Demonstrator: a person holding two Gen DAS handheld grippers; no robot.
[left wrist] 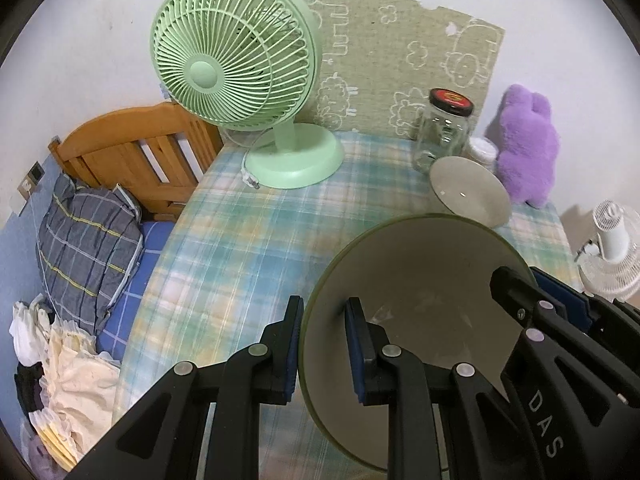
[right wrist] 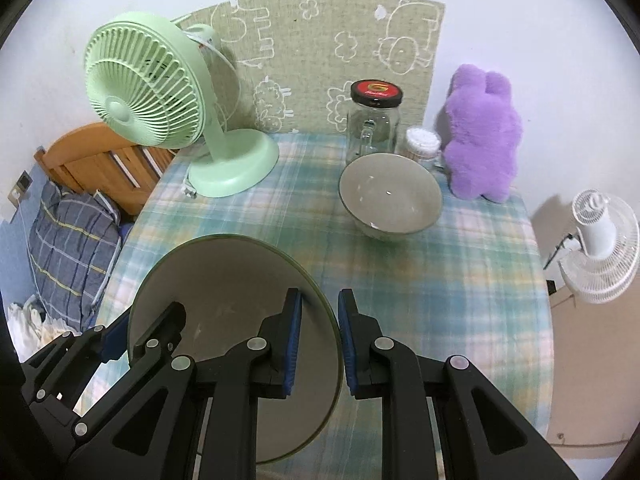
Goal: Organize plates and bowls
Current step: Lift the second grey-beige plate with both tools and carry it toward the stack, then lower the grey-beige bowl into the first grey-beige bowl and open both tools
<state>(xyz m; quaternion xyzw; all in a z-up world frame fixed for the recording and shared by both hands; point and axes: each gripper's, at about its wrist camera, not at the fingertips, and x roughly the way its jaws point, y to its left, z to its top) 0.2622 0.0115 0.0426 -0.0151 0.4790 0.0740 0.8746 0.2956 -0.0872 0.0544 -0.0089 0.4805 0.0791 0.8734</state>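
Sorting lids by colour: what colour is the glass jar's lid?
Black with a red centre, on the glass jar's lid; clearest in the right wrist view.

On the table [right wrist: 460,264], the bowl [right wrist: 390,196] sits before the jar [right wrist: 374,124], right of the fan [right wrist: 160,96].

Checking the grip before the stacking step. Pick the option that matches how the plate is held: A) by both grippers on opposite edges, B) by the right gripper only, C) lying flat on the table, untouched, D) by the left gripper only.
A: the left gripper and the right gripper each clamp an opposite edge of the plate.
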